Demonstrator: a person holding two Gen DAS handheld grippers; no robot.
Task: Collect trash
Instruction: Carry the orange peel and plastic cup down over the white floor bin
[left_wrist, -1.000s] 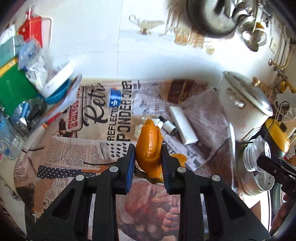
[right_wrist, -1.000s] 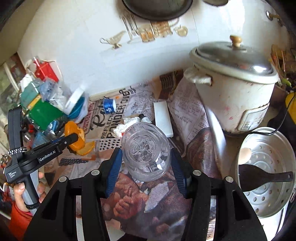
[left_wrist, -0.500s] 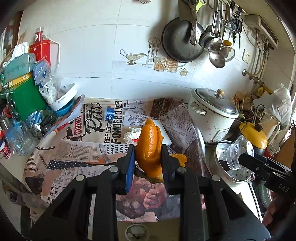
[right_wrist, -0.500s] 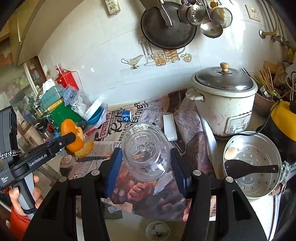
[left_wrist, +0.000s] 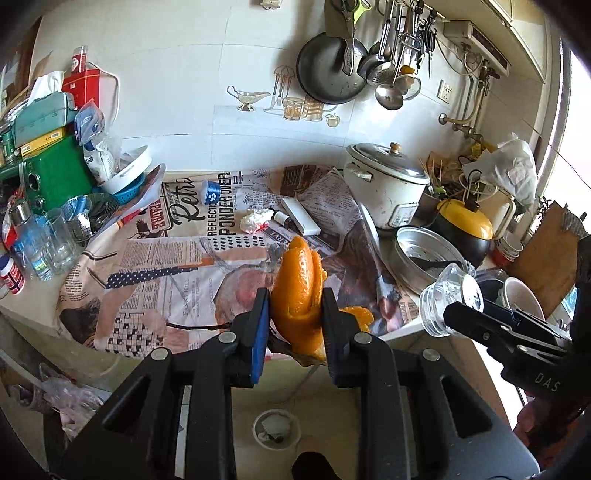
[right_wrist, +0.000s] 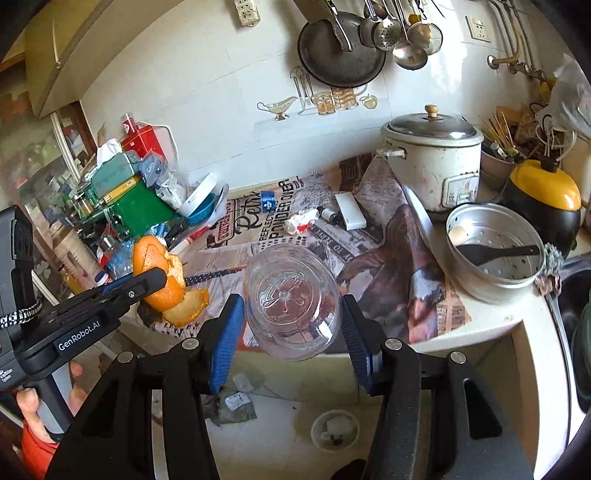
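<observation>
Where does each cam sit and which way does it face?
Left wrist: on the left gripper, facing the counter and tiled wall; its fingers pinch the orange peel; right gripper at right.
Right wrist: on the right gripper, same heading; it clamps the clear plastic bottle; left gripper and hand at left.
Shared: white rice cooker.

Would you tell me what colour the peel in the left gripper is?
Bright orange: the peel, clamped in the left gripper, shows best in the left wrist view.

Rice cooker (right_wrist: 436, 162) at counter's right rear, steamer pot (right_wrist: 495, 251) before it; crumpled tissue (right_wrist: 301, 223) on newspaper (right_wrist: 236, 258) mid-counter; cluttered containers (right_wrist: 140, 199) stacked left; pan (right_wrist: 340, 48) hanging on wall behind.
</observation>
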